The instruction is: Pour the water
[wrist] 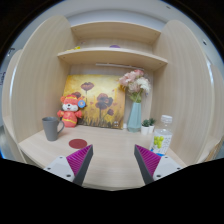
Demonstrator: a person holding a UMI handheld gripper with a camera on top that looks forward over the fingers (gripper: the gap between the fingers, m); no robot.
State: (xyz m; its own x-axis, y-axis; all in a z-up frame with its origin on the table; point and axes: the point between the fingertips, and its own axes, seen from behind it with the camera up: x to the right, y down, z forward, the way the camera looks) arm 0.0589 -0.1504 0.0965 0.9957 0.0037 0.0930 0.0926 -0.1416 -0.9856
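Gripper view showed my claw (112, 165) released, nothing between its pads. Beyond the right finger stood the water bottle (162, 134); the grey mug (51, 128) sat well left. I judged best squaring up on the bottle before clenching.

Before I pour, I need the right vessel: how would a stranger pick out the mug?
On the desk, look below the flower painting. Beside the red stuffed toy stands the mug, beyond the open gripper. It is plain grey with a handle, unlike the clear bottle opposite.
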